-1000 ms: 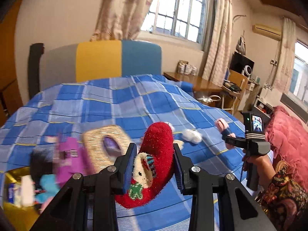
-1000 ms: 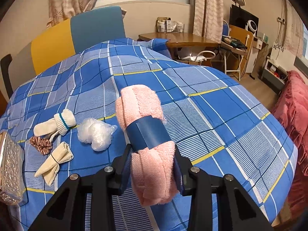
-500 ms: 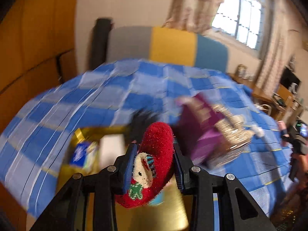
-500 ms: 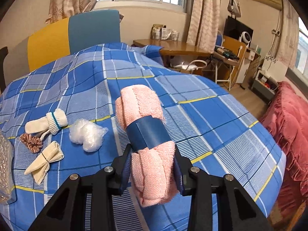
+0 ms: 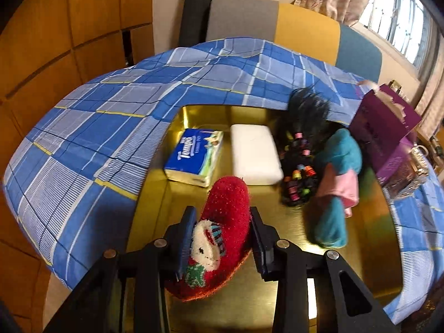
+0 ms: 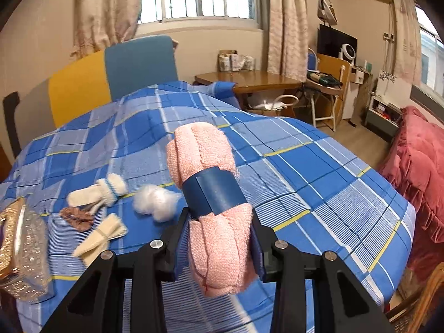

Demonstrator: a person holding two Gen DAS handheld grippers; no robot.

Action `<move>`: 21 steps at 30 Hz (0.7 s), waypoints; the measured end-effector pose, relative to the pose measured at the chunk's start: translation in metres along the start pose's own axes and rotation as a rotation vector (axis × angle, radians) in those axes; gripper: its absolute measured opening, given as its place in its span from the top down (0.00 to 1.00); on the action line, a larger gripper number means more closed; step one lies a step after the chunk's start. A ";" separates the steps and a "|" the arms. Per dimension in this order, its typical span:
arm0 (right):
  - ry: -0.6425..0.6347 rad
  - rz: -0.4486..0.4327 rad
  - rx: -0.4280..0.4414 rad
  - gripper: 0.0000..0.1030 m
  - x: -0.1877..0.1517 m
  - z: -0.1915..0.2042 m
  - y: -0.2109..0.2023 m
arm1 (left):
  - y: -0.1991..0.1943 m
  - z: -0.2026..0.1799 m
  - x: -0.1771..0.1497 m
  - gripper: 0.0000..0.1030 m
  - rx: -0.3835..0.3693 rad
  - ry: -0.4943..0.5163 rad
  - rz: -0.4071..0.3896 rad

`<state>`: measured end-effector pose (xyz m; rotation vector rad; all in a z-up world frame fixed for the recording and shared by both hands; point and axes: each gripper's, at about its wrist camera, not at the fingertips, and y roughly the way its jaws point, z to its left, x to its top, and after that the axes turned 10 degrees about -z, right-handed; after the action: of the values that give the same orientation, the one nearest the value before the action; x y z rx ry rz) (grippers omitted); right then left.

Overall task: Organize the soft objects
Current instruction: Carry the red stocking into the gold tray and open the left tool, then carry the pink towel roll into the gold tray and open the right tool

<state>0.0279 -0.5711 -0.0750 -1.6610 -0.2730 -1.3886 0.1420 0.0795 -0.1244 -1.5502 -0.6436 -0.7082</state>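
My left gripper (image 5: 223, 238) is shut on a red fuzzy Christmas sock (image 5: 222, 230) and holds it above a gold tray (image 5: 155, 202). In the tray lie a blue tissue pack (image 5: 194, 156), a white pad (image 5: 255, 152), a black hairpiece with coloured bands (image 5: 301, 149) and a teal and pink cloth (image 5: 337, 183). My right gripper (image 6: 219, 238) is shut on a rolled pink towel with a blue band (image 6: 211, 194), above the blue plaid bedspread (image 6: 319, 172). On the bed to its left lie white socks (image 6: 97, 194), a cotton wad (image 6: 155, 201), a folded beige cloth (image 6: 100, 237) and a brown scrunchie (image 6: 76, 216).
A purple box (image 5: 385, 127) stands at the tray's right edge beside a glittery tissue box (image 6: 19, 249). A grey, yellow and teal headboard (image 5: 291, 27) is behind the bed. A wooden wall (image 5: 55, 41) is at left. A red bedspread (image 6: 416, 161), desk and chair stand at right.
My left gripper has swung left with the red sock, from over the bed to above the gold tray. My right gripper has stayed nearly still with the pink towel.
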 end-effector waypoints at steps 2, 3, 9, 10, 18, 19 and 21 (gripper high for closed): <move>0.007 -0.012 0.015 0.63 0.002 0.005 -0.012 | 0.002 0.002 -0.002 0.52 0.025 0.007 -0.007; 0.007 -0.015 0.024 0.63 0.002 0.008 -0.018 | 0.001 0.003 -0.002 0.42 0.037 0.004 -0.015; -0.030 -0.043 0.094 0.63 0.005 0.035 -0.056 | -0.013 0.006 -0.008 0.22 0.026 -0.030 -0.068; -0.045 -0.050 0.112 0.63 0.005 0.042 -0.065 | -0.016 0.007 -0.010 0.20 0.008 -0.040 -0.072; -0.103 -0.074 0.240 0.63 0.011 0.096 -0.116 | -0.031 0.004 -0.027 0.18 -0.015 -0.041 -0.088; -0.112 -0.081 0.255 0.63 0.012 0.102 -0.122 | -0.033 0.004 -0.027 0.18 -0.023 -0.039 -0.089; -0.137 -0.096 0.299 0.63 0.014 0.122 -0.137 | -0.035 0.004 -0.027 0.18 -0.028 -0.045 -0.090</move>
<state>0.0217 -0.4098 0.0130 -1.5097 -0.6166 -1.2360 0.0987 0.0870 -0.1220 -1.5745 -0.7435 -0.7536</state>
